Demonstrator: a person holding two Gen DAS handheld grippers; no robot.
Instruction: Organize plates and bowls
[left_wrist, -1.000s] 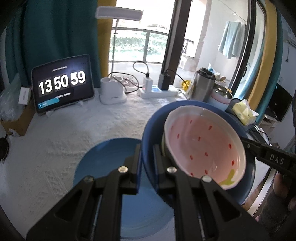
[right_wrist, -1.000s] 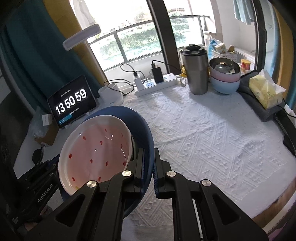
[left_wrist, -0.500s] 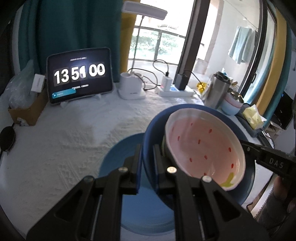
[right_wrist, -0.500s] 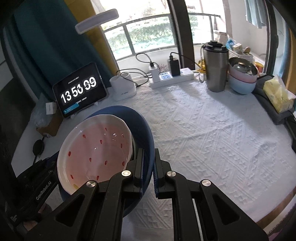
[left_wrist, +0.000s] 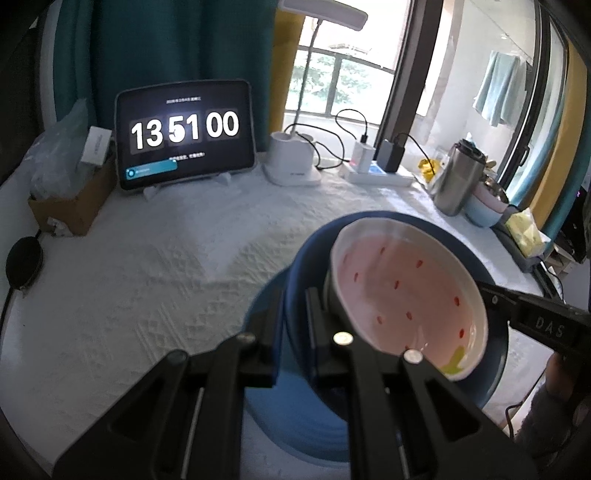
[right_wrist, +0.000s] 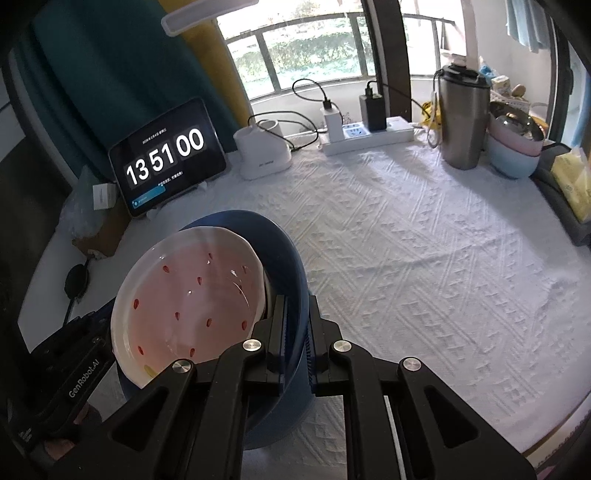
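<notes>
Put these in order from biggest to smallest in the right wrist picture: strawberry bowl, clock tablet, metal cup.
1. Strawberry bowl, though it is closest to the camera, so that helps.
2. Clock tablet.
3. Metal cup, close to the tablet, so this order is unsure.

A deep dark-blue bowl (left_wrist: 495, 354) hangs tilted above a flat light-blue plate (left_wrist: 266, 317) lying on the white textured surface (left_wrist: 147, 280). Nested inside it sits a pink strawberry-patterned bowl (left_wrist: 406, 302) with a wavy white rim, red seed marks and a yellow-green leaf.
</notes>
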